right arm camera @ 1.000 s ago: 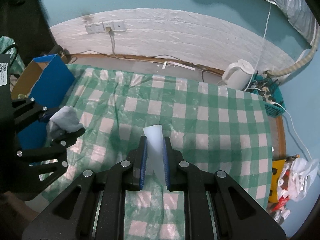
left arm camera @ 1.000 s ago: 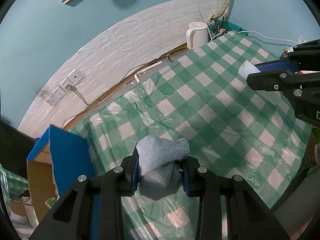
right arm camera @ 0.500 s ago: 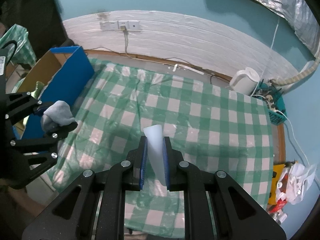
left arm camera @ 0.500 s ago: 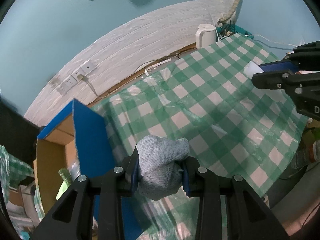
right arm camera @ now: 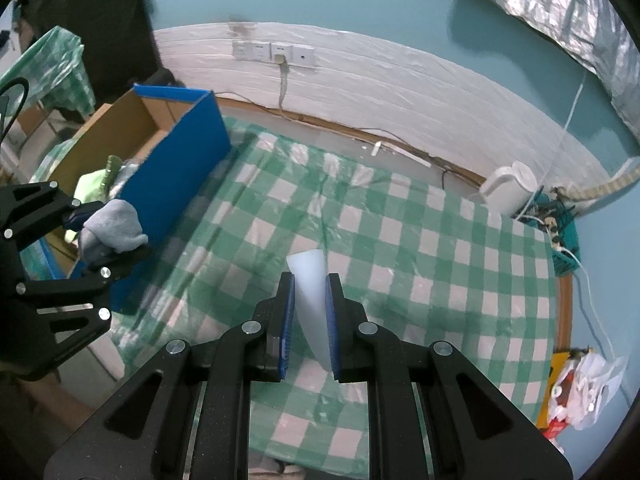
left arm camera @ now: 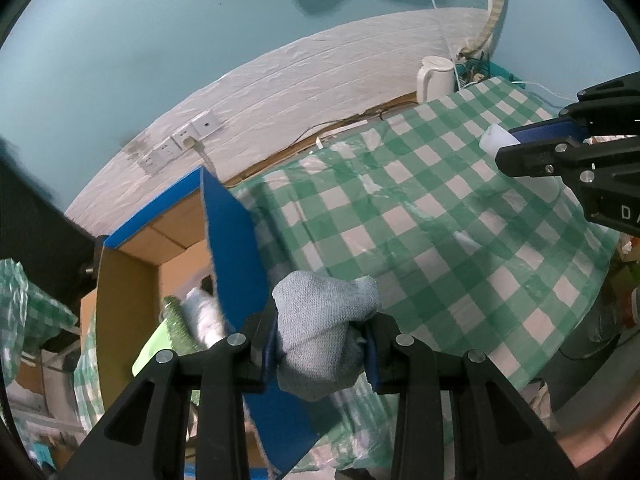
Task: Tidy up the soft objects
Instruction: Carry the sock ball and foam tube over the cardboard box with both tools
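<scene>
My left gripper [left arm camera: 320, 346] is shut on a bunched grey knitted cloth [left arm camera: 324, 320], held in the air over the blue wall of a cardboard box [left arm camera: 236, 256]. The same cloth [right arm camera: 114, 226] and left gripper [right arm camera: 100, 236] show at the left of the right wrist view, beside the box [right arm camera: 176, 160]. My right gripper [right arm camera: 310, 320] is shut on a thin white soft sheet [right arm camera: 310, 284], held above the green checked tablecloth [right arm camera: 400, 248]. From the left wrist view that right gripper [left arm camera: 532, 140] and its white sheet [left arm camera: 494, 140] sit at the right edge.
The open box holds a white item [left arm camera: 200, 312] and yellow-green things [right arm camera: 94, 184]. A white kettle [right arm camera: 508, 190] stands at the table's far corner near cables. Wall sockets [right arm camera: 274, 52] sit on the white wall strip. A plastic bag [right arm camera: 580, 388] lies off the table's right side.
Both grippers have travelled left with their loads. The box has come into fuller view, and the grey cloth now hangs over its blue wall instead of over the tablecloth.
</scene>
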`<state>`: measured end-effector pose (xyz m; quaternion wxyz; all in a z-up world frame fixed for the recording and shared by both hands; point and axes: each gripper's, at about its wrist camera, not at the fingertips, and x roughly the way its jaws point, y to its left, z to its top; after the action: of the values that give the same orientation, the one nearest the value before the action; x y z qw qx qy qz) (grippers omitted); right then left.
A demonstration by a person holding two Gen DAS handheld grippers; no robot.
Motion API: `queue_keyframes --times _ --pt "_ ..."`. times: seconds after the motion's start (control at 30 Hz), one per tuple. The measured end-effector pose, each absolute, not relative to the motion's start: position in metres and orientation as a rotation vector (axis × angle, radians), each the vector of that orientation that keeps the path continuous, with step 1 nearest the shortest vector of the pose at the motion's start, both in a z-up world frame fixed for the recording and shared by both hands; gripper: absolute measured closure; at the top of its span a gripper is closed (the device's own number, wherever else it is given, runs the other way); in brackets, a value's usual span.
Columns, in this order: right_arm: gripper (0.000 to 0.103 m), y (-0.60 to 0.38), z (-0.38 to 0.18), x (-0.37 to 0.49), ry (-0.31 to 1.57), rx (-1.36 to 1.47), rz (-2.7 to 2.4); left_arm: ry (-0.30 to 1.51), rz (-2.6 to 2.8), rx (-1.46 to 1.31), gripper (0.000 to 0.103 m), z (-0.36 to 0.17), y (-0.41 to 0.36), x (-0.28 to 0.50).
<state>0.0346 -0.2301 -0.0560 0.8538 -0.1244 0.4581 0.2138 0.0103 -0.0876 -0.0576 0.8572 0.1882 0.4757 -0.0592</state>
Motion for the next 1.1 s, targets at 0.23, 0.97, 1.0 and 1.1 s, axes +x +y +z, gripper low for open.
queue_keyframes --times 0.23,0.97,1.0,1.1 --pt "0.090 -0.203 -0.047 0.033 0.950 -0.288 0.481 0.994 -0.107 0.366 0.068 -0.051 -0.067 0.004" --pt "0.090 -0.093 -0.035 0.036 0.926 -0.373 0.604 0.991 0.030 0.258 0.068 -0.040 0.033 0.000" --pt "0.090 -0.087 -0.035 0.036 0.926 -0.378 0.611 0.991 0.033 0.250 0.068 -0.040 0.037 0.000" --pt "0.090 -0.070 -0.037 0.036 0.929 -0.391 0.634 0.996 0.046 0.229 0.068 -0.040 0.051 -0.001"
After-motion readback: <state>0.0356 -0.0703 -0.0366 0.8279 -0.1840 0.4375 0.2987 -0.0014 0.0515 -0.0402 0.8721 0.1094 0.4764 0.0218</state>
